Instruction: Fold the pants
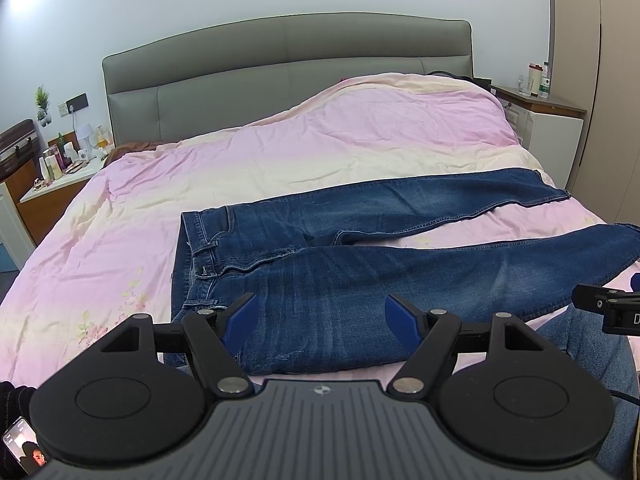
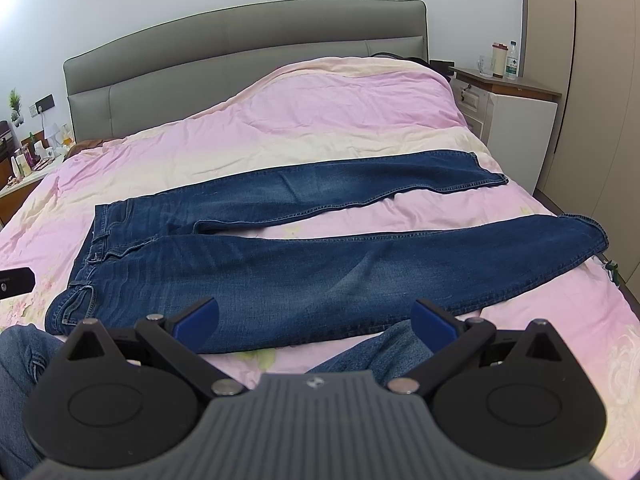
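Observation:
A pair of dark blue jeans (image 1: 328, 280) lies flat on the pink bedspread (image 1: 120, 208), waistband to the left, both legs stretched to the right and spread apart. My left gripper (image 1: 320, 312) hovers open above the thigh area near the waistband, holding nothing. The right wrist view shows the same jeans (image 2: 280, 264) with the far leg's hem (image 2: 488, 178) and the near leg's hem (image 2: 592, 232) at the right. Over the near leg's knee region my right gripper (image 2: 314, 318) stands open and empty. Part of the right gripper (image 1: 608, 312) shows at the left wrist view's right edge.
A grey padded headboard (image 1: 288, 60) stands at the far side. Cluttered nightstands flank the bed, left (image 1: 60, 164) and right (image 2: 508, 84). The person's legs in jeans (image 2: 24, 360) lie at the near edge. A phone (image 1: 22, 450) shows at bottom left.

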